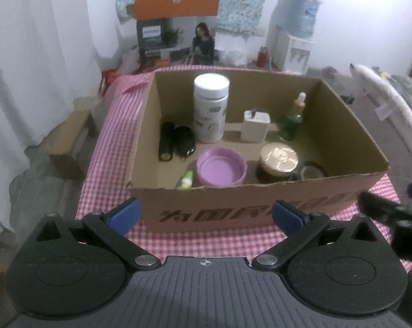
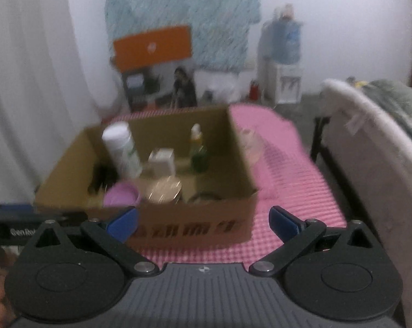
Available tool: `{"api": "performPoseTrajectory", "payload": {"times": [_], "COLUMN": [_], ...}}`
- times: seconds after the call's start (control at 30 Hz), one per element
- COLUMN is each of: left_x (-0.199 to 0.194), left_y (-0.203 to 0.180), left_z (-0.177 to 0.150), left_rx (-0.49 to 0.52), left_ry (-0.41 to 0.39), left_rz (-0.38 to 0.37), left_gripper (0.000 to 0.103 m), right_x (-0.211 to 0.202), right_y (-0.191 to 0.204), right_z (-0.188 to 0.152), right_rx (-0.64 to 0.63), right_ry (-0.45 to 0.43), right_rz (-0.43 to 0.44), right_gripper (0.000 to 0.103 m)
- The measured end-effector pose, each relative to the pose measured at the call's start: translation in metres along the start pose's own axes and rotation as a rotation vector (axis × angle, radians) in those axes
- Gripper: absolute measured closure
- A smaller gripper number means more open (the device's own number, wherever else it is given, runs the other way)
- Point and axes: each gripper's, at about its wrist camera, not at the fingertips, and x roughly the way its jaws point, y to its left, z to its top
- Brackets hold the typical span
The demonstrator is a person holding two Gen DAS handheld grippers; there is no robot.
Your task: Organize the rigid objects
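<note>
Both grippers hang right up close, left gripper (image 1: 206, 213) and right gripper (image 2: 203, 220), fingers spread wide and holding nothing. Just past them sits the cardboard box (image 1: 260, 210) on the checked tablecloth (image 1: 110, 136). Inside, big to small: white bottle (image 1: 211, 108), purple bowl (image 1: 221, 170), gold-lidded jar (image 1: 279, 161), white carton (image 1: 255, 126), green dropper bottle (image 1: 292, 120), two black cylinders (image 1: 175, 142). Looks like everything's packed already, though there's something pale and blurry (image 2: 251, 142) on the cloth beside the box in the right view. If that's a leftover, next is reaching the right gripper around the box wall to grab it.
</note>
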Motion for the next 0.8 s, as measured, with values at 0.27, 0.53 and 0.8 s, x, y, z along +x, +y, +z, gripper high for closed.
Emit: {"api": "performPoseTrajectory", "payload": {"times": [0.27, 0.53, 0.8], "left_x": [0.0, 0.005, 0.004], "left_y": [0.008, 0.008, 0.008], "left_z": [0.001, 0.003, 0.005], "left_rx": [-0.025, -0.029, -0.025], "left_ry": [0.001, 0.011, 0.01], "left_rz": [0.024, 0.03, 0.035], "left_gripper": [0.0, 0.0, 0.0], "right_x": [0.027, 0.032, 0.034], "right_y": [0.027, 0.027, 0.027], "right_z": [0.001, 0.006, 0.008], "right_rx": [-0.042, -0.049, -0.053], "right_ry": [0.071, 0.079, 0.077], "right_rz": [0.009, 0.002, -0.003], "right_gripper": [0.0, 0.0, 0.0]}}
